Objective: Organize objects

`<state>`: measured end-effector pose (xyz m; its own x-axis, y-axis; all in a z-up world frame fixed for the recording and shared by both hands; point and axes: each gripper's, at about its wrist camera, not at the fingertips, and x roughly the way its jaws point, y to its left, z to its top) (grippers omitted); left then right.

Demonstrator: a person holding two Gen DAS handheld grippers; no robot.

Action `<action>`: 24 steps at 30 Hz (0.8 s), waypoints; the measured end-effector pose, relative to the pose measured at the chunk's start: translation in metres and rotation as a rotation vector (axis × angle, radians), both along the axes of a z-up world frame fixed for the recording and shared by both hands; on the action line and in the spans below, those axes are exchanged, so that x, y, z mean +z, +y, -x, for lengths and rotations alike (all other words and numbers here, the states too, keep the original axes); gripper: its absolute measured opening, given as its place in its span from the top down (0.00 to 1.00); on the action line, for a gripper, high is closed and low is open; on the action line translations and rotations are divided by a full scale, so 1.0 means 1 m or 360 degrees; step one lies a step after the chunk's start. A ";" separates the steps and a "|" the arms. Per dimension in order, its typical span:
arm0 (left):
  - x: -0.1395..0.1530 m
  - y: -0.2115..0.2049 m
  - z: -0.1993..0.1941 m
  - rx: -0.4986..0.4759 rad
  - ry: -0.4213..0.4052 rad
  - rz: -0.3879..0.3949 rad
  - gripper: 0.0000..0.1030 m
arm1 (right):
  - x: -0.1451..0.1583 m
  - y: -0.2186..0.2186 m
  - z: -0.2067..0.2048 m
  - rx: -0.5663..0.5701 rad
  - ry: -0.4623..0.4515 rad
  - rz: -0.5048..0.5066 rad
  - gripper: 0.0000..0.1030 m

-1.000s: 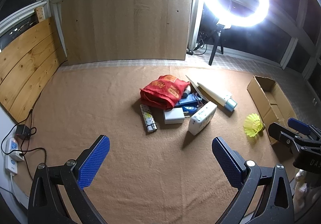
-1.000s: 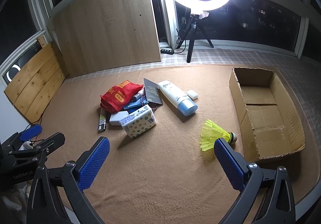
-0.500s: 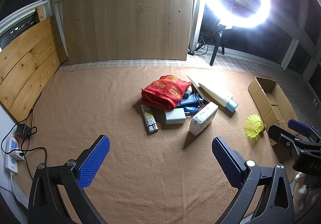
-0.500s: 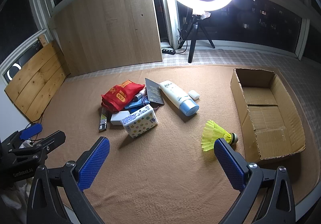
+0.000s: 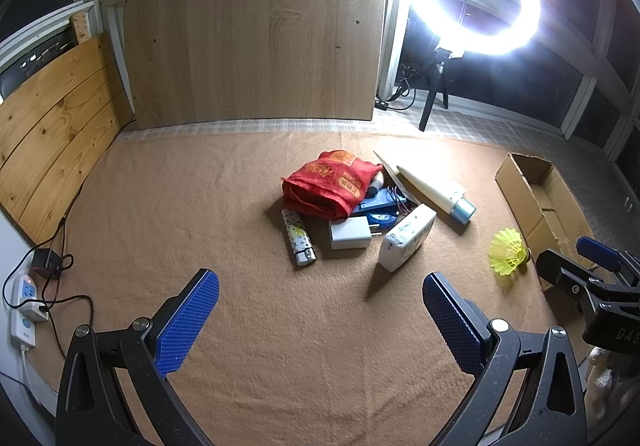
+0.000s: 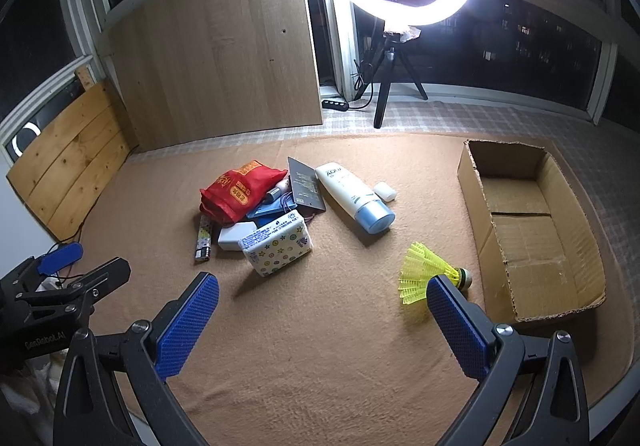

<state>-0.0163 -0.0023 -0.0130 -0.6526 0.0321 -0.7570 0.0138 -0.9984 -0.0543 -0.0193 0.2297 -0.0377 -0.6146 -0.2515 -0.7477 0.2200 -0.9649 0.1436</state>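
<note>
A: Why is everything heaped in the middle of the brown carpet (image 6: 320, 346)?

B: It looks like a pile waiting to be sorted. The red bag (image 6: 240, 190) lies over a blue case (image 5: 376, 202), with the white charger (image 5: 350, 233) and the patterned lighter (image 5: 298, 238) touching its near edge. The tissue pack (image 6: 278, 244) leans against the charger, tilted up on one side. The white lotion tube (image 6: 352, 194) lies flat just beyond, blue cap toward us, with a dark card (image 6: 305, 184) beside it and a small white case (image 6: 385, 191) near its far side.

A: And the cardboard box (image 6: 472, 198)?

B: Open and bare inside, set to the right of the pile, so I'd judge it the place the things are meant to go.

A: What are the tools doing?

B: The left tool (image 5: 320, 310) hovers low over bare carpet facing the pile, jaws spread wide, holding nothing. The right tool (image 6: 322, 312) is spread just as wide and empty too.

A: Which thing goes first?

B: Likely the yellow shuttlecock (image 6: 424, 272). It lies on its side apart from the heap, close to the box's near wall, and the right tool's right finger (image 6: 456, 322) overlaps it in that view. It's light and its skirt may crush, so a gentle squeeze suits it.
</note>
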 end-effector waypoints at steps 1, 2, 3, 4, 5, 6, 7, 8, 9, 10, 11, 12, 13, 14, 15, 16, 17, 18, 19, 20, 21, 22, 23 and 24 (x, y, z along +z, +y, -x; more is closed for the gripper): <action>0.000 0.000 0.000 -0.0001 -0.0001 0.0001 0.00 | 0.000 0.000 0.000 -0.0001 0.0001 0.0000 0.00; 0.000 0.000 0.001 0.0000 -0.0003 0.0001 0.00 | 0.000 0.000 0.000 -0.0002 0.0001 -0.0001 0.00; -0.001 0.000 0.001 0.0000 -0.0004 0.0001 0.00 | -0.001 0.000 0.000 -0.0002 -0.0002 -0.0003 0.00; -0.001 -0.001 0.001 0.0000 -0.0005 -0.0001 0.00 | -0.001 0.000 0.001 -0.0003 -0.0006 -0.0001 0.00; -0.001 -0.001 0.002 -0.0001 -0.0006 0.0000 0.00 | -0.002 0.000 0.002 -0.0004 -0.0009 0.0001 0.00; -0.001 -0.002 0.002 -0.0001 -0.0007 0.0003 0.00 | -0.002 0.000 0.002 -0.0006 -0.0013 0.0002 0.00; -0.001 -0.002 0.002 -0.0001 -0.0006 0.0001 0.00 | -0.003 0.001 0.003 -0.0008 -0.0016 0.0003 0.00; -0.001 -0.002 0.002 -0.0001 -0.0007 0.0001 0.00 | -0.003 0.001 0.003 -0.0010 -0.0019 0.0004 0.00; -0.001 -0.002 0.003 -0.0001 -0.0008 0.0001 0.00 | -0.003 0.001 0.004 -0.0012 -0.0020 0.0005 0.00; -0.002 -0.003 0.003 -0.0002 -0.0008 0.0001 0.00 | -0.004 0.002 0.005 -0.0014 -0.0024 0.0006 0.00; -0.002 -0.003 0.003 -0.0001 -0.0008 0.0002 0.00 | -0.005 0.002 0.005 -0.0015 -0.0028 0.0008 0.00; -0.002 -0.003 0.003 -0.0001 -0.0009 0.0002 0.00 | -0.005 0.003 0.006 -0.0014 -0.0032 0.0009 0.00; -0.003 -0.003 0.004 0.0000 -0.0009 0.0002 0.00 | -0.006 0.003 0.006 -0.0014 -0.0034 0.0009 0.00; -0.003 -0.003 0.004 -0.0001 -0.0010 0.0002 0.00 | -0.006 0.003 0.007 -0.0015 -0.0036 0.0010 0.00; -0.004 -0.003 0.004 -0.0002 -0.0012 0.0003 0.00 | -0.006 0.003 0.007 -0.0015 -0.0037 0.0010 0.00; -0.005 -0.003 0.005 -0.0005 -0.0013 0.0004 0.00 | -0.006 0.003 0.007 -0.0014 -0.0038 0.0010 0.00; -0.005 -0.002 0.006 -0.0006 -0.0014 0.0005 0.00 | -0.006 0.004 0.008 -0.0013 -0.0039 0.0010 0.00; -0.006 -0.002 0.007 -0.0008 -0.0016 0.0005 0.00 | -0.006 0.004 0.008 -0.0014 -0.0040 0.0010 0.00; -0.006 -0.002 0.008 -0.0011 -0.0018 0.0004 0.00 | -0.007 0.004 0.009 -0.0014 -0.0042 0.0010 0.00; -0.007 -0.001 0.009 -0.0014 -0.0019 0.0004 0.00 | -0.007 0.003 0.009 -0.0012 -0.0044 0.0011 0.00; -0.007 -0.001 0.010 -0.0017 -0.0020 0.0004 0.00 | -0.007 0.003 0.010 -0.0009 -0.0045 0.0010 0.00; -0.008 0.000 0.011 -0.0019 -0.0022 0.0005 0.00 | -0.008 0.003 0.011 -0.0007 -0.0047 0.0010 0.00; -0.009 0.000 0.012 -0.0020 -0.0023 0.0007 0.00 | -0.008 0.003 0.012 -0.0006 -0.0050 0.0010 0.00; -0.009 0.001 0.013 -0.0021 -0.0026 0.0009 0.00 | -0.009 0.003 0.013 -0.0006 -0.0054 0.0013 0.00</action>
